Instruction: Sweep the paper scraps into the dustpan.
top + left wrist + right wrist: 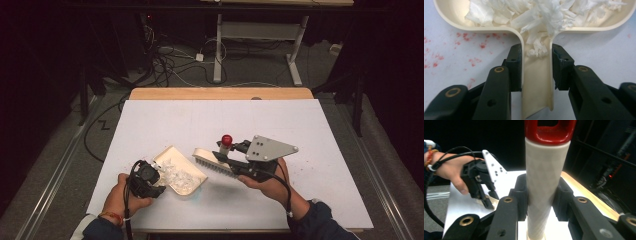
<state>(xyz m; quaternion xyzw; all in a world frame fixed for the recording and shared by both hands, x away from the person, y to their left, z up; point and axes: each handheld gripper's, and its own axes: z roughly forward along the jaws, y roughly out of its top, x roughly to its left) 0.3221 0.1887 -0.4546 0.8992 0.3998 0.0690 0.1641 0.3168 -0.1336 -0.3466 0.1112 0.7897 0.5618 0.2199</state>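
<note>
My left gripper (536, 67) clamps the cream plastic dustpan (181, 171) handle; my right gripper (540, 195) grasps the white red-capped brush (216, 161), just right of the pan.

Red specks (461, 42) dot the white table (165, 120); cables (170, 60) trail behind.

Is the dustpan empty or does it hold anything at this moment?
Not empty: the dustpan holds shredded white paper, some spilling down its handle, which the left gripper clamps.
</note>
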